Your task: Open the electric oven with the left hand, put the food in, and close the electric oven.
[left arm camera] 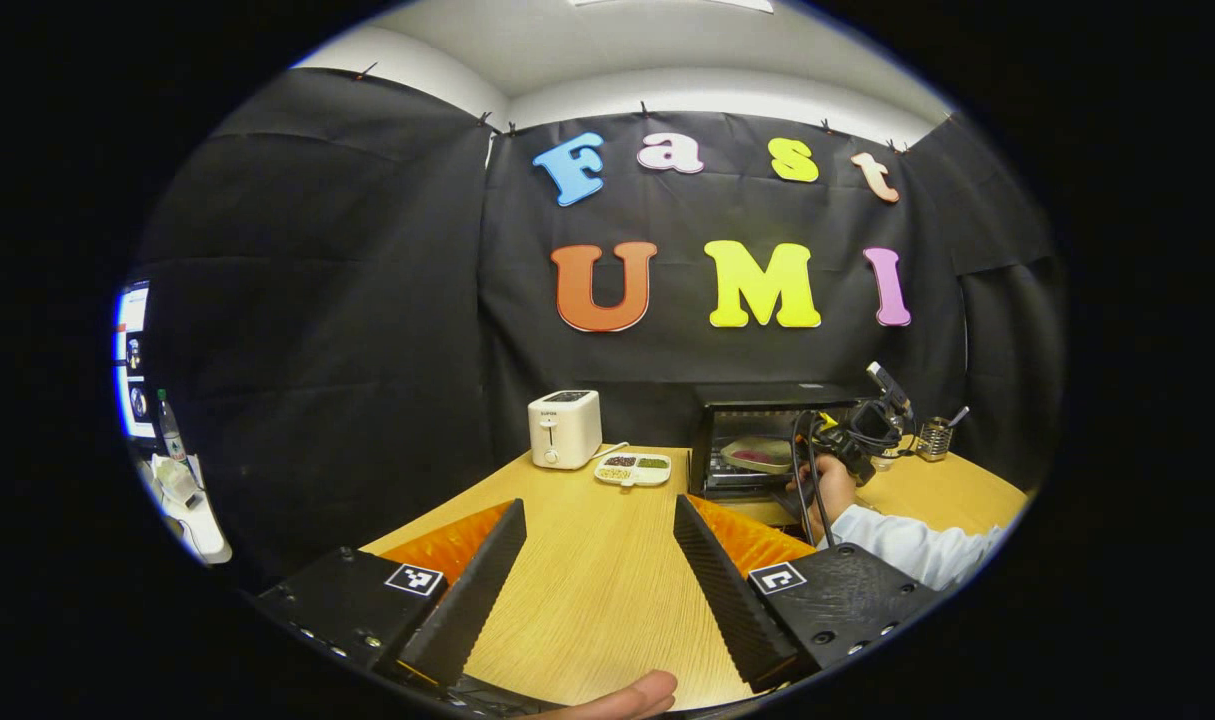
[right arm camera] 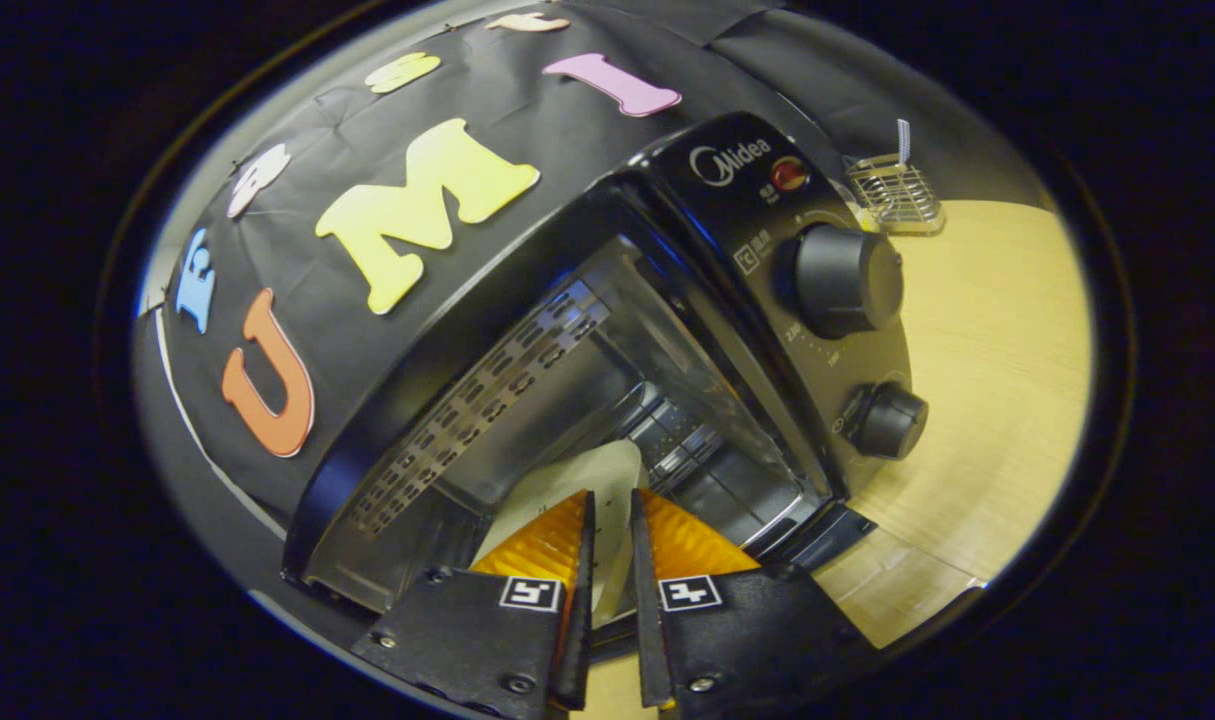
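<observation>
Wood under left jaws: we see the left gripper [left arm camera: 595, 560] with its fingers spread wide, nothing between them, above the bare pale table [left arm camera: 587, 540].
Right jaws: in the right gripper view, the right gripper [right arm camera: 610, 520] has its fingers drawn close with a thin gap, the rim of a pale plate [right arm camera: 577, 480] running between them; we cannot tell whether both fingers press it.
Plate and food: in the left gripper view, the plate sits inside the oven cavity with dark reddish food [left arm camera: 757, 456] on it.
Oven: the black electric oven [left arm camera: 767, 440] stands at the far side of the table, its mouth open; two knobs [right arm camera: 847, 280] sit on its front panel.
Room to move: open table lies between the left fingers and the oven; a white toaster [left arm camera: 565, 428] and a divided snack tray [left arm camera: 633, 469] stand well to the oven's left, a wire holder [right arm camera: 895, 192] beyond its other side.
Hand pose: a white sleeve [left arm camera: 917, 548] reaches in from the right, the hand [left arm camera: 829, 492] holding the right gripper at the oven's mouth; the right gripper view is rolled steeply.
</observation>
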Action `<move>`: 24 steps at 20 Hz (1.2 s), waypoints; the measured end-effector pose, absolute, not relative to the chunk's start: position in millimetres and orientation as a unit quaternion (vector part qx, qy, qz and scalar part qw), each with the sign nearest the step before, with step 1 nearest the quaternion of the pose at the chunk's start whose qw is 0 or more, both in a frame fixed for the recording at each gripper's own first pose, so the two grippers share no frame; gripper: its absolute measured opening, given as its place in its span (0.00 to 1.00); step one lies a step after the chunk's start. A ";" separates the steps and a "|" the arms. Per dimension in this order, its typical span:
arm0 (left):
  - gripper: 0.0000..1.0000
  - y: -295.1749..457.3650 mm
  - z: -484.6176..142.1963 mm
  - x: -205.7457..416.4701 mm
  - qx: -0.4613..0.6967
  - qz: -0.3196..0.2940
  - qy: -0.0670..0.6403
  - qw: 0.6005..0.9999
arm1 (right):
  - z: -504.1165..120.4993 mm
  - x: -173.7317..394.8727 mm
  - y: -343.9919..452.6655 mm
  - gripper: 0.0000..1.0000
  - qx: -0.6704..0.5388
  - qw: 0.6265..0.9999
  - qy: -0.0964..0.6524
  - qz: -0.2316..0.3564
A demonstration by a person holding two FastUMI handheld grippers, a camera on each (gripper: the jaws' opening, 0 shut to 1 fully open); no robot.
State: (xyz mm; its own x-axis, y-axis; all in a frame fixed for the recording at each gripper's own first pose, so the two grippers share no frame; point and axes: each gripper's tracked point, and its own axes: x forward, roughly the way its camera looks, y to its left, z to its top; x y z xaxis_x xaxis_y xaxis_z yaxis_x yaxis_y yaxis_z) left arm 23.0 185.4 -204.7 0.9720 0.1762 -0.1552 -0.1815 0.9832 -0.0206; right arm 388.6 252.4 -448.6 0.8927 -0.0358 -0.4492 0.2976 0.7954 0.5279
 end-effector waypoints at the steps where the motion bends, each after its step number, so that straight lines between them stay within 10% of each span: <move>1: 0.95 183.3 -203.4 22.5 -0.017 0.088 0.076 0.993 | -447.2 384.0 253.9 0.28 0.297 0.927 0.212 -0.087; 10: 0.95 148.5 -188.6 26.6 -0.029 0.079 0.080 0.993 | -386.9 281.7 269.1 1.00 0.149 0.968 0.194 0.046; 24: 0.95 94.9 -171.8 19.8 -0.039 0.039 0.084 0.995 | -228.6 132.4 156.9 1.00 0.068 0.981 0.158 0.086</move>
